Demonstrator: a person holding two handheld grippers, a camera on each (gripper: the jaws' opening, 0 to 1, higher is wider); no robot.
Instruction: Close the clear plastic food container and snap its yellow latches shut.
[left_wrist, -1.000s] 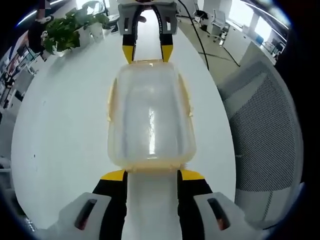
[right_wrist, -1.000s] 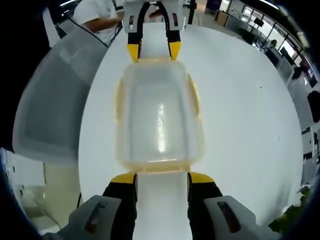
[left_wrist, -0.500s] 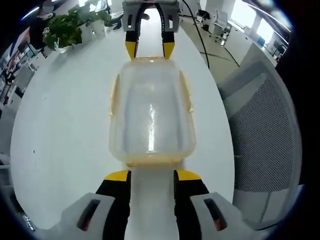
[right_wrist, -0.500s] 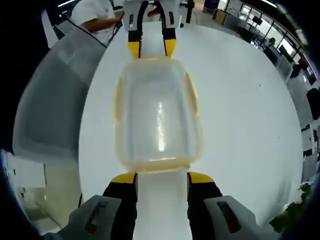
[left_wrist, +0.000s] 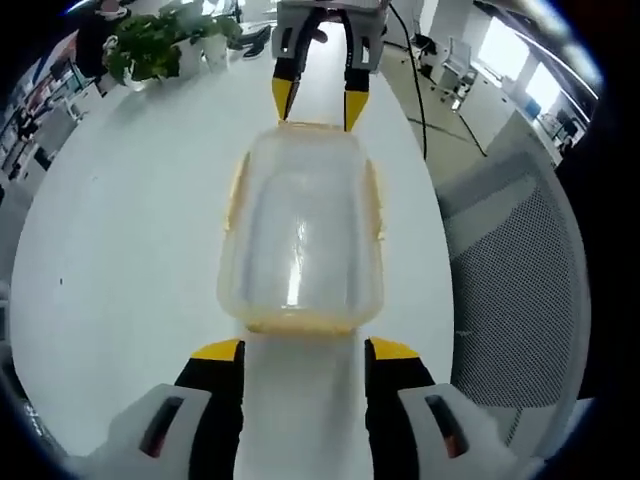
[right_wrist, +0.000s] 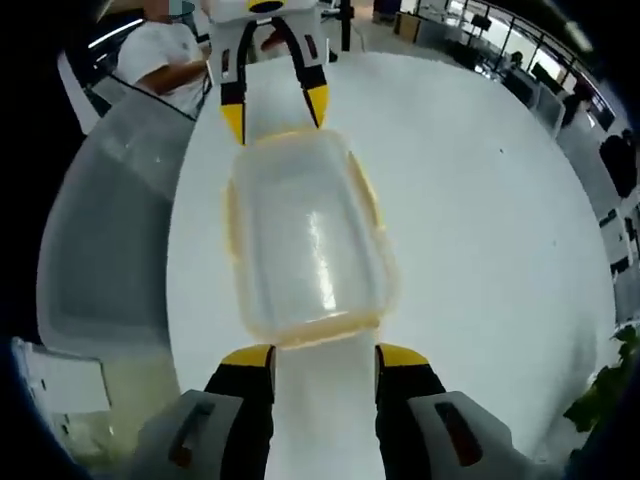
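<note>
We see a clear, glossy plastic container (left_wrist: 300, 245) with yellow plastic latches (left_wrist: 297, 321), on a smooth white table (left_wrist: 120, 230) (faintly shiny); the chair (left_wrist: 505, 260) back looks like grey mesh.

We have the left gripper (left_wrist: 304, 355) and the right gripper (right_wrist: 325, 357) facing each other tip to tip, jaws spread apart on both, yellow-tipped fingers (left_wrist: 218, 352) empty.

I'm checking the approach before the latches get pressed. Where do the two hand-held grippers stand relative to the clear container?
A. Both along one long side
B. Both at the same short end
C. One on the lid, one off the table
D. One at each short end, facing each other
D: in the left gripper view the left hand-held gripper sits open at the container's near end and the right hand-held gripper at its far end.
</note>
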